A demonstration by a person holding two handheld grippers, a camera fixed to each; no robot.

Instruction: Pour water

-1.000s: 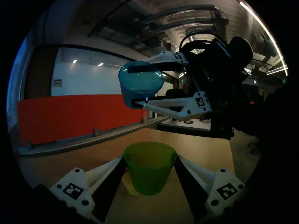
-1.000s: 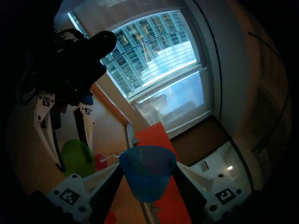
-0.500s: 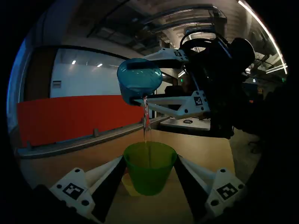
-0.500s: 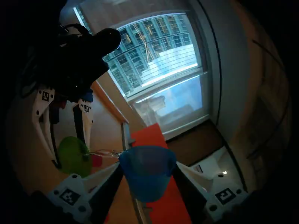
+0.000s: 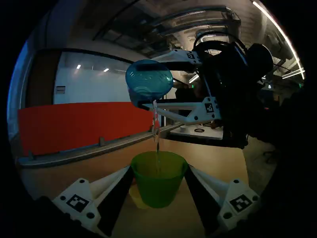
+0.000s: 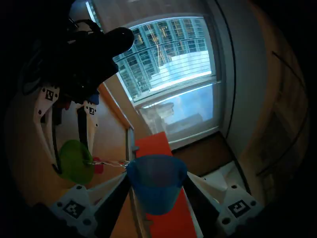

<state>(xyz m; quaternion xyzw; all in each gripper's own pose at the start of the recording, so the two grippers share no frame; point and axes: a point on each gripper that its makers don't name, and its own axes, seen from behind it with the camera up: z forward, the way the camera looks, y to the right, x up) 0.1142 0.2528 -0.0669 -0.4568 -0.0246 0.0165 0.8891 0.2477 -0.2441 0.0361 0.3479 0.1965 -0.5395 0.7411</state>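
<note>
Mid-pour. Right tool (image 6: 157,176) was clamped on the blue cup (image 6: 156,192), tipped hard over with its rim toward the green cup (image 5: 158,184). Left tool (image 5: 158,171) gripped the green cup upright over the counter (image 5: 222,158); couldn't tell if it rested there. Blue cup hung straight above green, clear gap between. A thin water stream (image 5: 155,129) fell from its lower lip into the green mouth, near centre. My read: lip-over-mouth alignment is what matters, and sideways drift would spill.
</note>
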